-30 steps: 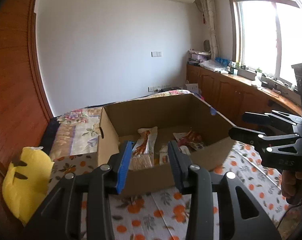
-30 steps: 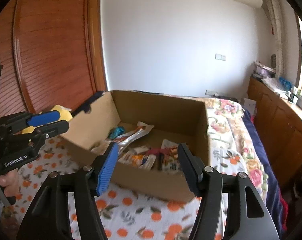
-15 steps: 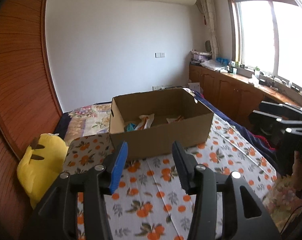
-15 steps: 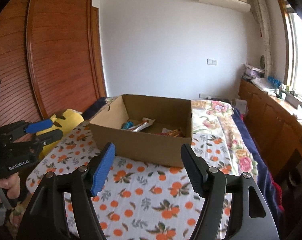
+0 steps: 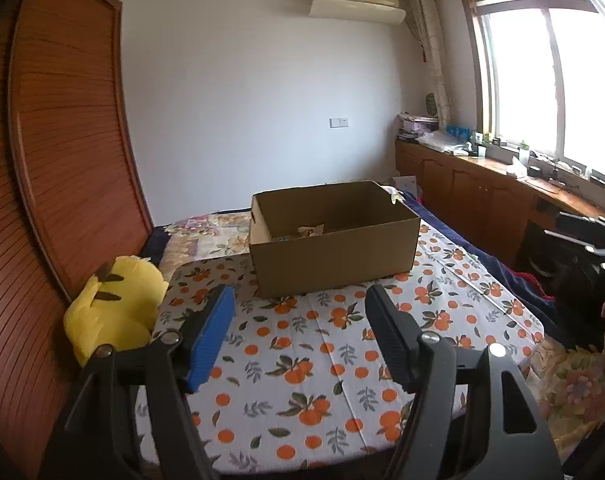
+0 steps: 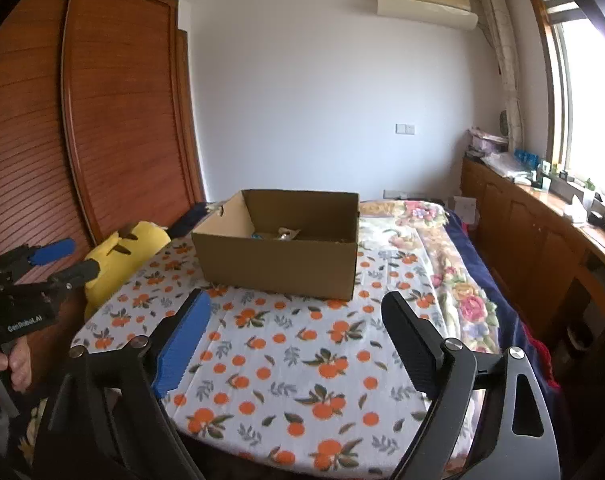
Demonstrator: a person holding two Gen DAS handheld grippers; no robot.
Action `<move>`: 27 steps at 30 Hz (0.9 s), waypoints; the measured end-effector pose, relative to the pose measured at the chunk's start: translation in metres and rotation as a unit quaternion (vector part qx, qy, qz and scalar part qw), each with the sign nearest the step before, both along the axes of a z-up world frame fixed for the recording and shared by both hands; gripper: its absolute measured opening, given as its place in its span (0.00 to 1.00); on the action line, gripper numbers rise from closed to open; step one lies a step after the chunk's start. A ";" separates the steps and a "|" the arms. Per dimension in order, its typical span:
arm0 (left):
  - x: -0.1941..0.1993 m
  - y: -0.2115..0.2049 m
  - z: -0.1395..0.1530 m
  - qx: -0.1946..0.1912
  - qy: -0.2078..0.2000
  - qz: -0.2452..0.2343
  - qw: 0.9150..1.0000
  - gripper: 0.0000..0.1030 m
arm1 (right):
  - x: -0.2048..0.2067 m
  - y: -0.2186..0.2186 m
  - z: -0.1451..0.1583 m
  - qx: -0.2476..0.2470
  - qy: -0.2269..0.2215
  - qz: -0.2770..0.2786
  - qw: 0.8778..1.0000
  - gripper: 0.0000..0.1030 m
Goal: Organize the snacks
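Observation:
An open cardboard box [image 5: 334, 256] stands at the far side of a table with an orange-print cloth [image 5: 302, 360]. Snack packets [image 5: 310, 231] show just above its near wall; they also show in the right wrist view [image 6: 280, 234] inside the box [image 6: 278, 268]. My left gripper [image 5: 298, 334] is open and empty, well back from the box over the near table. My right gripper [image 6: 294, 340] is open and empty, also back from the box. The left gripper shows at the left of the right wrist view [image 6: 58, 260].
A yellow plush toy [image 5: 114, 312] lies left of the table, by a wooden slatted wardrobe [image 5: 54, 200]. A bed with a floral cover [image 6: 442, 256] runs behind and right of the table. Wooden cabinets [image 5: 482, 204] stand under the window on the right.
Both grippers have pulled back and up from the box, which now looks small and far. The snacks inside are mostly hidden by its near wall. Both stay open.

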State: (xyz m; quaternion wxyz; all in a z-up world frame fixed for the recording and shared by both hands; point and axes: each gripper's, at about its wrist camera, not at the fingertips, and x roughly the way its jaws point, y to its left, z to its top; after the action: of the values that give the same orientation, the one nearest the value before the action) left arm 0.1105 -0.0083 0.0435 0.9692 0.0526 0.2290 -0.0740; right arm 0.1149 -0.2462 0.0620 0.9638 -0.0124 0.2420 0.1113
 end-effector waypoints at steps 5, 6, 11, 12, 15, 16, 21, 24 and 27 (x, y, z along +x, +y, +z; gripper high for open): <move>-0.022 0.005 -0.006 -0.008 0.000 0.011 1.000 0.78 | -0.020 0.003 -0.011 -0.008 0.000 -0.002 1.000 0.98; -0.026 0.006 -0.007 -0.009 -0.002 0.014 1.000 0.87 | -0.024 0.004 -0.014 -0.009 -0.001 -0.002 1.000 1.00; -0.046 0.008 -0.011 -0.008 -0.021 0.027 0.999 1.00 | -0.041 0.009 -0.022 -0.006 -0.005 -0.011 1.000 1.00; -0.050 0.008 -0.012 -0.007 -0.024 0.030 0.999 1.00 | -0.044 0.008 -0.023 -0.003 -0.006 -0.014 1.000 1.00; -0.056 0.006 -0.013 -0.003 -0.024 0.033 0.999 1.00 | -0.048 0.007 -0.024 0.005 -0.006 -0.027 1.000 1.00; -0.058 0.005 -0.013 -0.003 -0.024 0.034 0.999 1.00 | -0.048 0.008 -0.025 0.004 -0.003 -0.029 1.000 1.00; -0.070 0.001 -0.019 -0.006 -0.022 0.037 0.999 1.00 | -0.053 0.007 -0.029 0.001 0.001 -0.045 0.999 1.00; -0.074 -0.003 -0.027 -0.008 -0.013 0.040 0.999 1.00 | -0.058 0.009 -0.035 -0.002 0.001 -0.052 0.999 1.00; -0.077 -0.004 -0.032 -0.014 -0.014 0.050 0.999 1.00 | -0.062 0.012 -0.041 -0.003 0.001 -0.055 0.998 1.00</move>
State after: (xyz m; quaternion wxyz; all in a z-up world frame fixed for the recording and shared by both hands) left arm 0.0331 -0.0120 0.0115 0.9754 0.0282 0.2168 -0.0279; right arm 0.0524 -0.2344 0.0207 0.9683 -0.0018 0.2433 0.0572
